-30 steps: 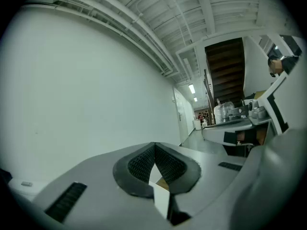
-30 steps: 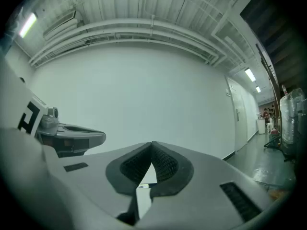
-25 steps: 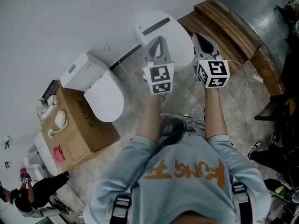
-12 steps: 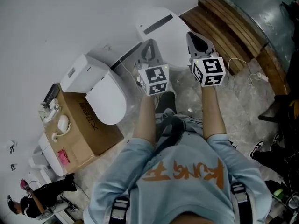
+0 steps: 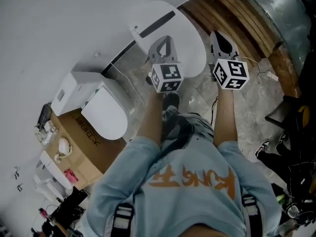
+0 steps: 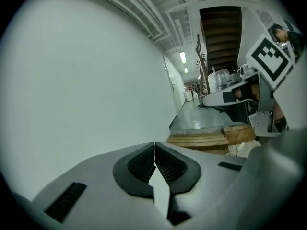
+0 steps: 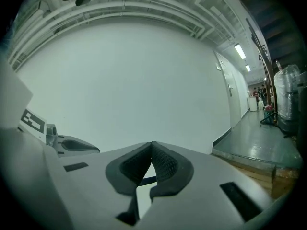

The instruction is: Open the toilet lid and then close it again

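Cardboard box (image 5: 91, 135) carries white items (image 5: 63, 145); toilet lid (image 5: 190, 38) down; left hand-held gripper (image 5: 164, 41) and right hand-held gripper (image 5: 220, 37) closed, empty.

A wall (image 5: 59, 23) backs the toilet (image 5: 190, 43); wooden platform (image 5: 237, 14) flanks its right.

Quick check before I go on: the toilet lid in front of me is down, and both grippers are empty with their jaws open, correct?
Not quite. The left gripper and the right gripper are shut, with their pads together, as the left gripper view and the right gripper view show. The rest stands: the toilet lid is down and both grippers are empty.
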Demonstrator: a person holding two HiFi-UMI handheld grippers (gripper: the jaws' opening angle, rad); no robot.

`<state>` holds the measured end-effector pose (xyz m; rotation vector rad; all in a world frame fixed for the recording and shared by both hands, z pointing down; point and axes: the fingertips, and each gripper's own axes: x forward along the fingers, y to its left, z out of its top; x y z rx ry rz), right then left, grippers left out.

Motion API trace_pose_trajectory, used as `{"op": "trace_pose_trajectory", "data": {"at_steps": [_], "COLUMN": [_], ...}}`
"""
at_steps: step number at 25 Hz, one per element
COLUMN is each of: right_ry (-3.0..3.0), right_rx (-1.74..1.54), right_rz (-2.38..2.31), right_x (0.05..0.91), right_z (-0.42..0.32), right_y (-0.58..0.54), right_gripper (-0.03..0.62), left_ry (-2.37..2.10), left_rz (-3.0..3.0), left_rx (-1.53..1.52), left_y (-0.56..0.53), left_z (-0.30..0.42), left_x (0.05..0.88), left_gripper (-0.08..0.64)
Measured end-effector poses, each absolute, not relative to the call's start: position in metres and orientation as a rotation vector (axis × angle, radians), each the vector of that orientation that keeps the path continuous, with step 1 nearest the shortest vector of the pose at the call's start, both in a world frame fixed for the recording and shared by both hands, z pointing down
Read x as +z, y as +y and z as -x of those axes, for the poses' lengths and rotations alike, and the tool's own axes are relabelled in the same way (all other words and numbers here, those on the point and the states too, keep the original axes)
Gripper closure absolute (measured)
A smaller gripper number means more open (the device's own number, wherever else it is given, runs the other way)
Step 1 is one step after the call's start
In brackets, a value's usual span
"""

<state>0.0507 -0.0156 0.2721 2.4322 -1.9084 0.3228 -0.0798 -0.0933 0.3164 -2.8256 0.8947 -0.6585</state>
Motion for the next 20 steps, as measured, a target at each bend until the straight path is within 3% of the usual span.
{"op": "trace_pose_trajectory", "data": {"at_steps": [10,20], "right_ry": [-1.840,-2.075], "right_rx": [0.522,0.624], "right_rz": [-2.323,-1.799], "right_x": [0.355,0.531], "right_z": [-0.136,-0.143], "right_y": [-0.049,-0.064], "right_gripper": [0.580,0.578], "left_ry": [0.715,0.990], "left_rz": [2.907,2.732], "left_rx": [-0.891,-1.295], "left_y": [-0.110,-0.102], "left_z": [-0.015,0.015], "left_x": [0.409,0.582], "left_gripper": [0.532,0.532]}}
